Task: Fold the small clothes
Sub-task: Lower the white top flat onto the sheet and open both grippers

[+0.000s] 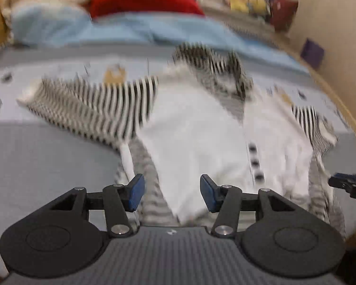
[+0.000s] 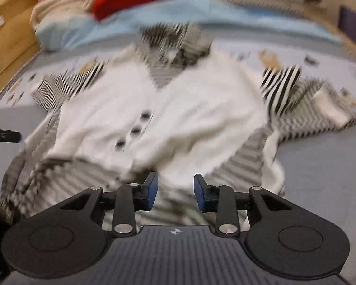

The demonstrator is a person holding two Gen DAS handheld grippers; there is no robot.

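My left tool stands with its blue pads wide apart and nothing between them, low over the near hem of the small garment. My right tool is spread too, a little narrower, and it grips nothing either; it hangs over the striped lower edge near the middle.

The garment lies face up on the bed, a white front with three dark buttons and a striped collar at the far end. One striped sleeve reaches out flat to the left, the other sleeve lies bunched and crumpled to the right. The pictures are blurred, so finer seams are beyond me.

I judge it light, soft knit cloth that drapes and stretches, with no stiffness to hold a crease by itself; it will likely slide easily on the sheet and bunch if pushed. I would pinch it at an edge where layers are doubled, the hem corners or a sleeve cuff, not the flat middle, and lift low so the fold lands smooth.
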